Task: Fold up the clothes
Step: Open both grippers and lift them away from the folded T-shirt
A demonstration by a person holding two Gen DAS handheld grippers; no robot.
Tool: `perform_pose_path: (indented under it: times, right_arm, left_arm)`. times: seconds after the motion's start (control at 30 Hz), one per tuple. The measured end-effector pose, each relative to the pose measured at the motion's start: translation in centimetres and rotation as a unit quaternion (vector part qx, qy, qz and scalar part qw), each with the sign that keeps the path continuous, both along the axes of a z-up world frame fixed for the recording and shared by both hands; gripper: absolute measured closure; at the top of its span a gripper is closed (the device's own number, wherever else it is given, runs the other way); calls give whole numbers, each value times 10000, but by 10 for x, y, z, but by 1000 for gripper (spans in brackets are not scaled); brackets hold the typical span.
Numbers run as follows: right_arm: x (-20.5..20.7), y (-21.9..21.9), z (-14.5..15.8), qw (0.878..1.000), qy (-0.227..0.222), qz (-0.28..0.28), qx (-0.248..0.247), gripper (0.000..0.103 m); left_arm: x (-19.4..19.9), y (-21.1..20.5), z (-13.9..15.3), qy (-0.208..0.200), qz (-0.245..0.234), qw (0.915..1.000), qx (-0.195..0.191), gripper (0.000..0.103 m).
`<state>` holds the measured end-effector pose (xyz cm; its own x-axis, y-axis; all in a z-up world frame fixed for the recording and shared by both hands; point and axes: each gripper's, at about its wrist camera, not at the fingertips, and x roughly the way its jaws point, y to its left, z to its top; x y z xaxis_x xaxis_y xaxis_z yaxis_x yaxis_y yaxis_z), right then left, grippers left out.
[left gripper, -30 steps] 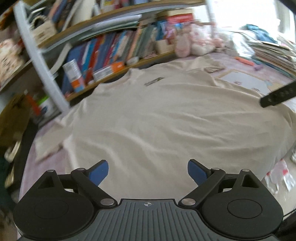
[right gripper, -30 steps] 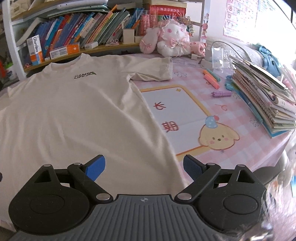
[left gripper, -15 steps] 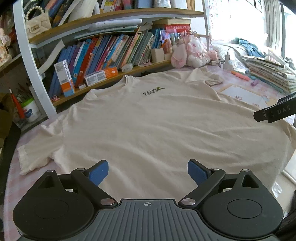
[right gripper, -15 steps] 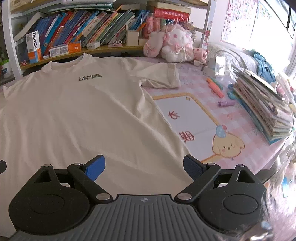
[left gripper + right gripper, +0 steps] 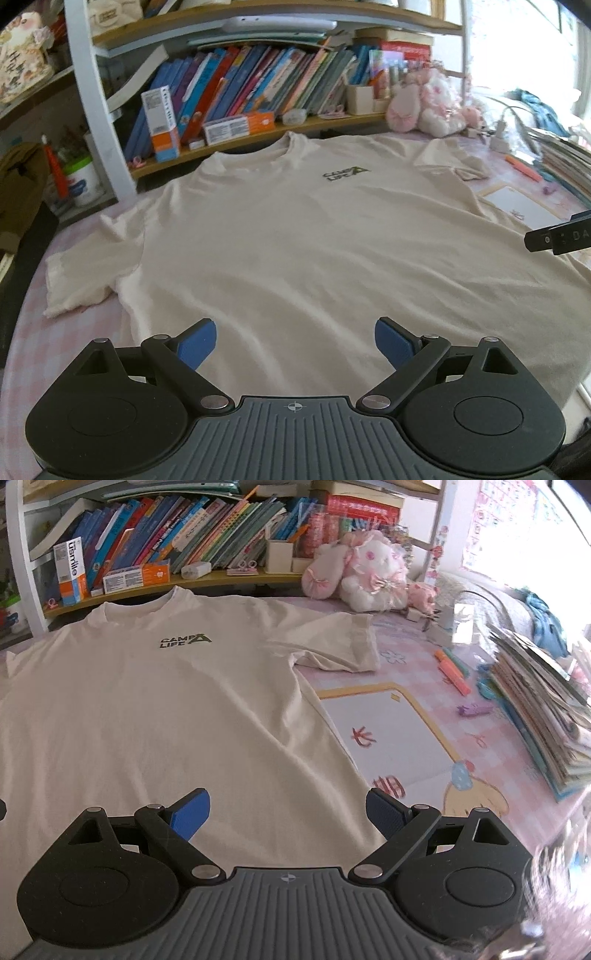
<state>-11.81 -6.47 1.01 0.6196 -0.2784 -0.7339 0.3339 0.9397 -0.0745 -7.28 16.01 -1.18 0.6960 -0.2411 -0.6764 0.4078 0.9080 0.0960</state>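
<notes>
I'm looking at a home, likely a child's room: far shelves [image 5: 221,576] crammed with picture books [image 5: 207,535], a pink plush rabbit [image 5: 369,572], markers [image 5: 452,672] on the pink checked counter [image 5: 491,738].

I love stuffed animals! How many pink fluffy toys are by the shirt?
2, maybe more hidden: a big white-and-pink plush bunny beyond the T-shirt's sleeve, and a small pink plush just right of it.

One T-shirt [image 5: 155,716], two tools (left [image 5: 294,341], right [image 5: 287,814]), two orange markers [image 5: 453,672].
</notes>
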Motion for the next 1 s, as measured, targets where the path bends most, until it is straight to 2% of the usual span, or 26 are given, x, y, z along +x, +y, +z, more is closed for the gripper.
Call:
perform_pose_path:
  times: [0.1, 0.3, 0.43, 0.57, 1.0]
  right_arm:
    - [13, -16, -3, 9998, -41, 196, 40, 12]
    - [34, -56, -6, 9982, -126, 578, 118, 12]
    - [44, -80, -12, 9966, -138, 747, 334, 12]
    - [54, -99, -25, 9951, 52, 771, 615, 12]
    - [64, -129, -36, 9958, 99, 485, 769, 12]
  left_arm:
    - [5, -14, 1, 17, 282, 9996, 41, 8]
    - [14, -39, 1, 92, 887, 9959, -160, 8]
    - [20, -56, 2, 142, 1288, 9911, -293, 8]
    - [26, -72, 3, 192, 1687, 9846, -426, 8]
    - [50, -102, -16, 461, 1534, 9871, -64, 8]
